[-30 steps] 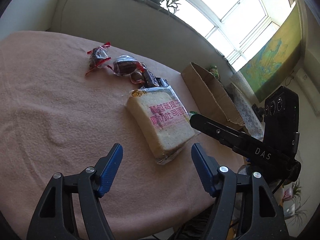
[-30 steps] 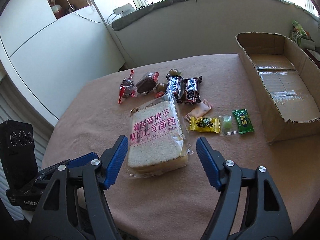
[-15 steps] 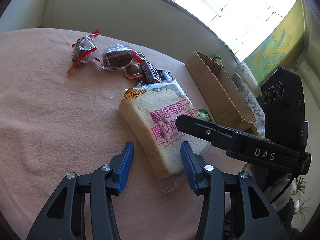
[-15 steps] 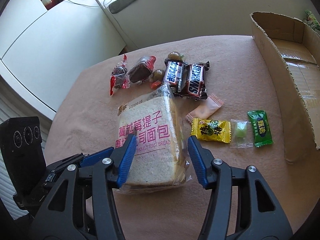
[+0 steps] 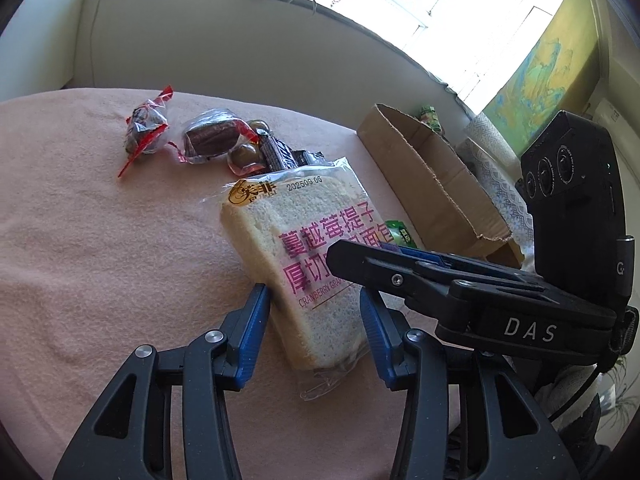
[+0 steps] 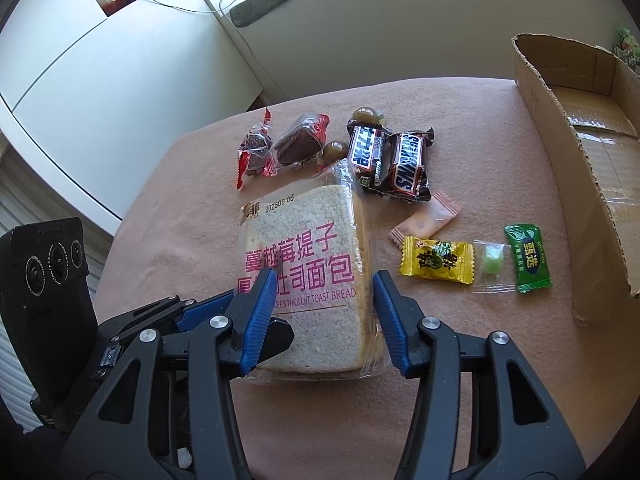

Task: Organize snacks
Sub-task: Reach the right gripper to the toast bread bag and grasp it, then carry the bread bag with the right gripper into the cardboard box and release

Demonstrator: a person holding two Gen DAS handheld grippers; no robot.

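While the bread pack (image 6: 304, 272) lay flat on the pink cloth (image 5: 100, 260), both grippers straddled its near end: left gripper (image 5: 314, 332) w/ one pad at the pack's left edge and the other at its right side, contact not clear. Right gripper (image 6: 324, 316) had its jaws closing, left pad over the printed face, right pad just beside the pack's right edge, no firm clamp seen. Cardboard box (image 6: 580, 184) stood well apart, to the right.
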